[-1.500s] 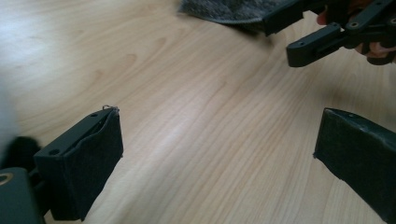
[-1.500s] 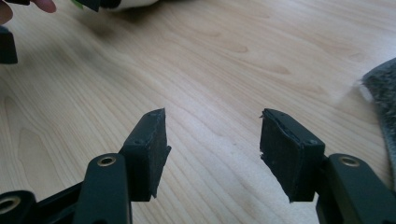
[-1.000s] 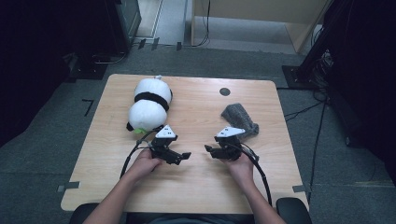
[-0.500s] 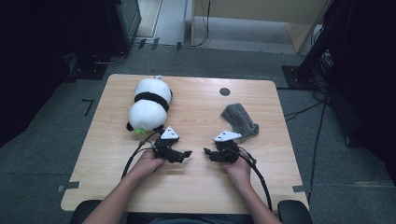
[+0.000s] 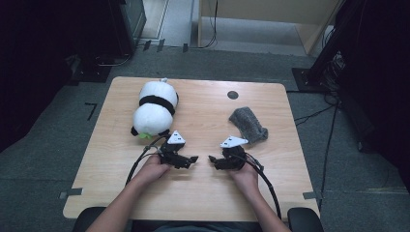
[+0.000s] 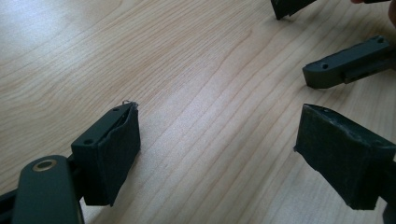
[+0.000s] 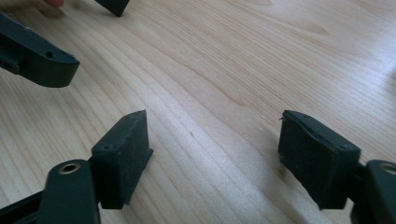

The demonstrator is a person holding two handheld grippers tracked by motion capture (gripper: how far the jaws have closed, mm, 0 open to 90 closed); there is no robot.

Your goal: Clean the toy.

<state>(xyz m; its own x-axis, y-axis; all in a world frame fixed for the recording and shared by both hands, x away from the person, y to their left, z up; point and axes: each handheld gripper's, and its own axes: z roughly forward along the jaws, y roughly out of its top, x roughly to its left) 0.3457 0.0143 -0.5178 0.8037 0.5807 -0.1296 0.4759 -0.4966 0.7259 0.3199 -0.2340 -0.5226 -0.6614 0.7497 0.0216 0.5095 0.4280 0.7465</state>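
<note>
Both grippers rest low over the bare wood near the table's front, tips facing each other a short way apart. My left gripper [image 5: 193, 159] [image 6: 219, 154] is open, with only wood grain between its pads. The jaws of my right gripper [image 5: 212, 159] [image 7: 215, 154] have just been opening and are now open, with nothing between them. Each gripper view shows the other gripper's jaws [image 6: 345, 63] [image 7: 37, 53] at its top edge. A black-and-white panda plush [image 5: 152, 108] lies beyond the left hand. A crumpled grey cloth [image 5: 247, 124] lies beyond the right hand.
The light wooden table [image 5: 203, 198] has a small black round cap [image 5: 232, 95] near its far edge. Cables trail from both grippers toward the front edge. Dark equipment and cables stand on the grey floor around the table.
The grey cloth looks flatter than one second ago. Both hands have stayed almost in place, with the right gripper shifted slightly toward the left one.
</note>
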